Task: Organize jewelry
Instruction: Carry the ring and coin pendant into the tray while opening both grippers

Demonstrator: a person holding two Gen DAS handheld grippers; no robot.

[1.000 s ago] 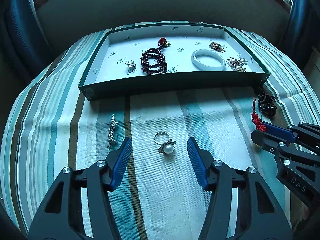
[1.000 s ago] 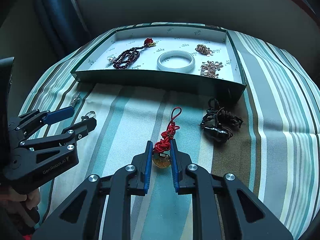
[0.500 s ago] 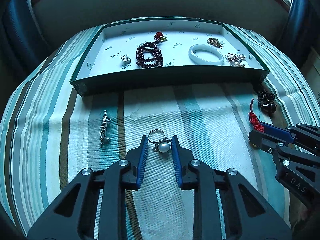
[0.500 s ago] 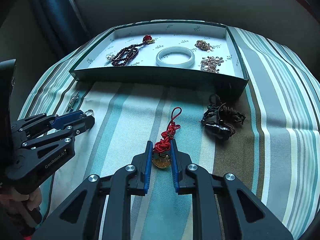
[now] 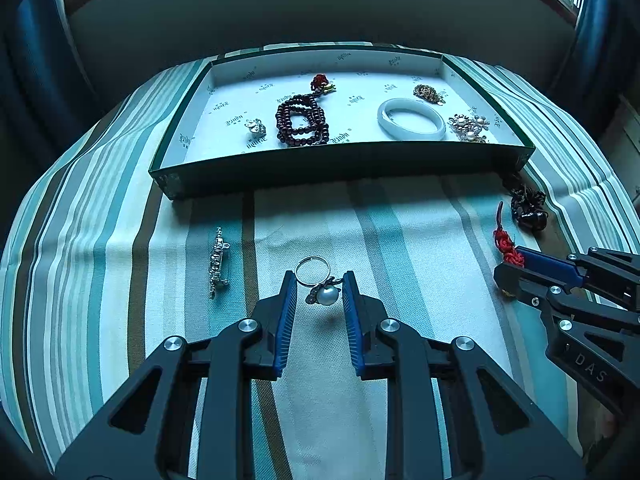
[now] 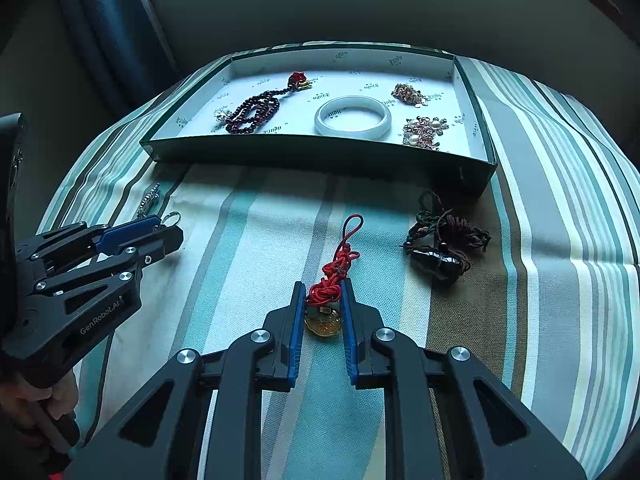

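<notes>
Left wrist view: my left gripper (image 5: 320, 294) has just been closing, and its blue pads now clamp the pearl ring (image 5: 319, 285) on the striped cloth (image 5: 400, 240), the silver band poking out past the tips toward the far side. Just left of it lies a slim silver brooch (image 5: 217, 262), untouched. Farther off sits the green tray (image 5: 340, 164), holding a dark bead string (image 5: 301, 120), a white bangle (image 5: 411, 123), a small silver piece (image 5: 256, 127), a pearl cluster (image 5: 469, 128) and a gold trinket (image 5: 428, 93). In the right wrist view, my right gripper (image 6: 323, 308) is pinched on the red knotted charm (image 6: 334, 276); its gold coin sits between the pads near the cloth, though I can't quite tell whether it rests on the cloth or hangs just above. To its right, near the tray's corner, a dark corded pendant (image 6: 438, 240) lies in a tangle. A hand (image 6: 36, 404) grips the left tool's handle at the left edge.
</notes>
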